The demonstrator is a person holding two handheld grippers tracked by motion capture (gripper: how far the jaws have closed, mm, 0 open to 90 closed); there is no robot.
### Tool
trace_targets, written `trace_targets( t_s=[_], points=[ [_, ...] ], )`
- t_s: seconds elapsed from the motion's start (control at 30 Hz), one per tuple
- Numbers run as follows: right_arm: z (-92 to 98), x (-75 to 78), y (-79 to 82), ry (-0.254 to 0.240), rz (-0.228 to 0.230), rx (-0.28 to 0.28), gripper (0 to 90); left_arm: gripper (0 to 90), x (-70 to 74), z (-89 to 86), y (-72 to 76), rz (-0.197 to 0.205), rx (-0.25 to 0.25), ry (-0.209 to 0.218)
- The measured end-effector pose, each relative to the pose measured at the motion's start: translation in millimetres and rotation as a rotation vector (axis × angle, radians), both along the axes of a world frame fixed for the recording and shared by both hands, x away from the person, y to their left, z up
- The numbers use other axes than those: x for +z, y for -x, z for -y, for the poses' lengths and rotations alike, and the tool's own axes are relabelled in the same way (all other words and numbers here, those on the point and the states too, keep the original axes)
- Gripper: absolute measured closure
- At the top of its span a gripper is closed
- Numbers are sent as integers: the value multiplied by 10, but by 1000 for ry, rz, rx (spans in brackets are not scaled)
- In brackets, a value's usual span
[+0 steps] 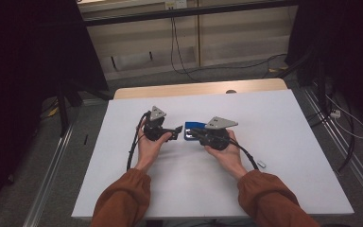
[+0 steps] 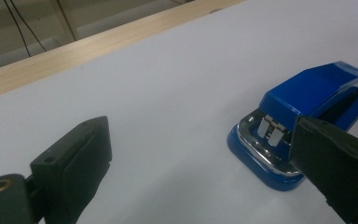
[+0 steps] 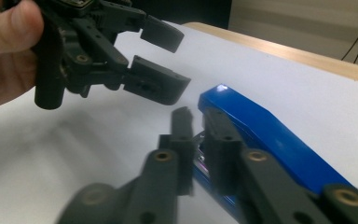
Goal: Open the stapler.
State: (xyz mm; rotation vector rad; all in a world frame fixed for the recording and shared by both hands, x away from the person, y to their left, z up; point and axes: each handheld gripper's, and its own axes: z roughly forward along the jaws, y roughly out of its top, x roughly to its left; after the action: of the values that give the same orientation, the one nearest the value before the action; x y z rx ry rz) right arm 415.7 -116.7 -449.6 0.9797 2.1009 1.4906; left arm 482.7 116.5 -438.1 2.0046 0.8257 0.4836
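Stapler is risking to slide on the bench: our right gripper is closing narrow beside it, left gripper waiting wide.

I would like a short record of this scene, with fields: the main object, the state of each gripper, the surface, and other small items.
main object: blue stapler, lying on the table between the two grippers
left gripper: open, jaws spread, beside the stapler's metal front end, not gripping it
right gripper: jaws closed together against the stapler's side; whether they pinch a part of it cannot be told
surface: white table with a wooden far edge
other item: small grey object near the right forearm
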Motion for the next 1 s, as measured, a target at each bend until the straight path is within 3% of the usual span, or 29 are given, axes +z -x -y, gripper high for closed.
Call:
trace_targets(
  t_s=[0.23, 0.4, 0.47, 0.57, 0.6, 0.87, 1.0],
  points=[
    [-11, -27, -23, 15, -35, -5, 900, 89, -6, 13, 18, -7, -2, -21],
    [-30, -60, -51, 47, -43, 15, 900, 285, -33, -4, 41, -10, -18, -52],
    [-32, -66, -52, 60, -41, 17, 900, 378, -27, 2, 48, -11, -18, -41],
    [-26, -70, -57, 73, -40, 18, 900, 422, -29, 2, 49, -20, -13, -29],
    [-14, -76, -65, 81, -44, 10, 900, 504, -34, 3, 51, -25, -20, -27],
    [17, -97, -85, 120, -66, -3, 900, 855, -51, 41, 97, -18, -68, -29],
    [27, -107, -96, 141, -80, -13, 900, 900, -56, 82, 113, -20, -108, -25]
  ],
)
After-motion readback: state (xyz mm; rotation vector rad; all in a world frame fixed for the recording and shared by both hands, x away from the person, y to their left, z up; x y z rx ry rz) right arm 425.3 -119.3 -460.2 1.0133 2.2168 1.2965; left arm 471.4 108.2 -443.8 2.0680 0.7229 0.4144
